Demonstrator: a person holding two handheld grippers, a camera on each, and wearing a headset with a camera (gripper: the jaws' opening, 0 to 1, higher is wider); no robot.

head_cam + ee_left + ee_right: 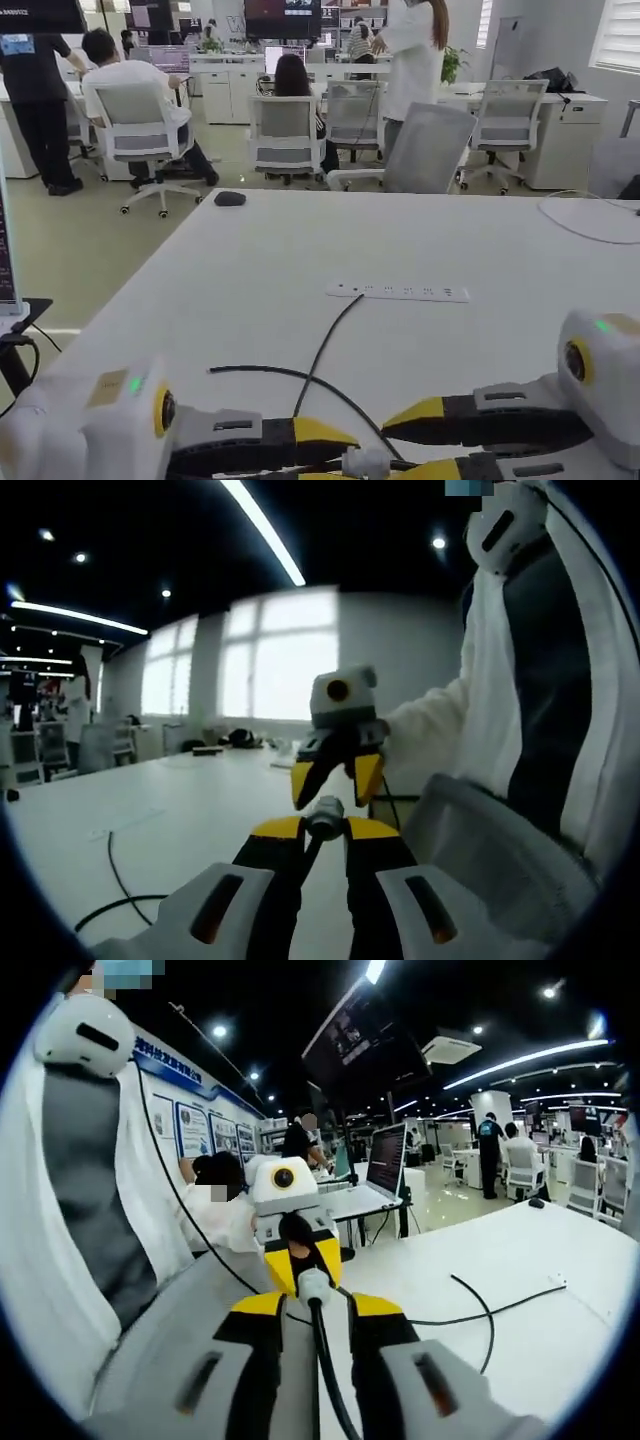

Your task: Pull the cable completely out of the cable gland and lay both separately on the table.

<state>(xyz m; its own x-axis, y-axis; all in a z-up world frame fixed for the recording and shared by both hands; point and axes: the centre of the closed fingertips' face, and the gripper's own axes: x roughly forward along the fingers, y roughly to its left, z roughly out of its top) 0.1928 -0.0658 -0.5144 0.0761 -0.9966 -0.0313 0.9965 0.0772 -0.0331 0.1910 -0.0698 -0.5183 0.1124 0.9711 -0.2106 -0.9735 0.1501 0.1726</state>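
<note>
Head view: left tool (345,455) clamps the gland (367,462), while right tool (395,448), jaws apart, straddles the cable (312,381); pulling before closing would likely slip.

Left gripper (340,455), 7 o'clock: white body, grey-blk jaws, yellow tips, green LED. Right gripper (395,448), 5 o'clock: same scheme. Cable gland (365,462): pale grey. Cable (321,350): blk. Table (250,270), power strip (400,292): white. Mouse (229,198), 11 o'clock: blk.

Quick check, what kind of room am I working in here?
Looks like an open-plan office or lab: white desks with swivel chairs, monitors, a large wall screen, and people at workstations.
</note>
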